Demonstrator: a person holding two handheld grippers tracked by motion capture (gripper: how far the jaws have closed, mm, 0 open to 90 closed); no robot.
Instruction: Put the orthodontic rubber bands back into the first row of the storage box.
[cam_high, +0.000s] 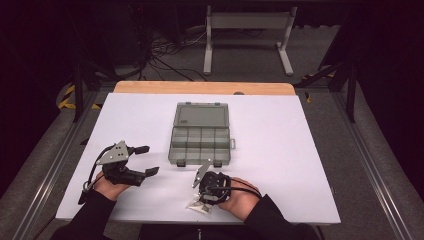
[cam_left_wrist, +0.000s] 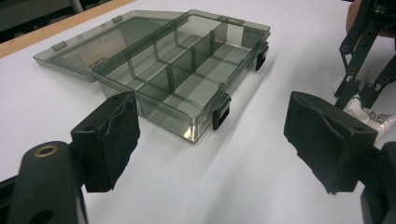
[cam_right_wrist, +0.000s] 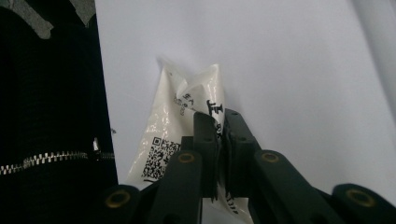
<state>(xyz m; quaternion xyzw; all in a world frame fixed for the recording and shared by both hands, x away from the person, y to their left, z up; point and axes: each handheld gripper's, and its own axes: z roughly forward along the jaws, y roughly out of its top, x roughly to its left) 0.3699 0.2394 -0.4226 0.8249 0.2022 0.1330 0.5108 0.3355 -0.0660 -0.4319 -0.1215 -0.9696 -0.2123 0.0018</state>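
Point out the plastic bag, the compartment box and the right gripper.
plastic bag (cam_right_wrist: 187, 116): right gripper view, crinkled upper part above the jaws.
compartment box (cam_high: 200, 145): high view, divider between the compartments.
right gripper (cam_right_wrist: 219, 135): right gripper view, jaw tips shut on the bag.

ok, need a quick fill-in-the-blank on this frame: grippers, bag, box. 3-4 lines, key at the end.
1. The right gripper has its jaws closed on a small white plastic ____ printed with a QR code.
2. The lid of the smoky compartment box lies ____, flat on the table.
3. The left gripper has its jaws ____, with nothing between them.
4. The plastic bag lies at the table's ____ edge, by the person's jacket.

Missing words: bag; open; open; near
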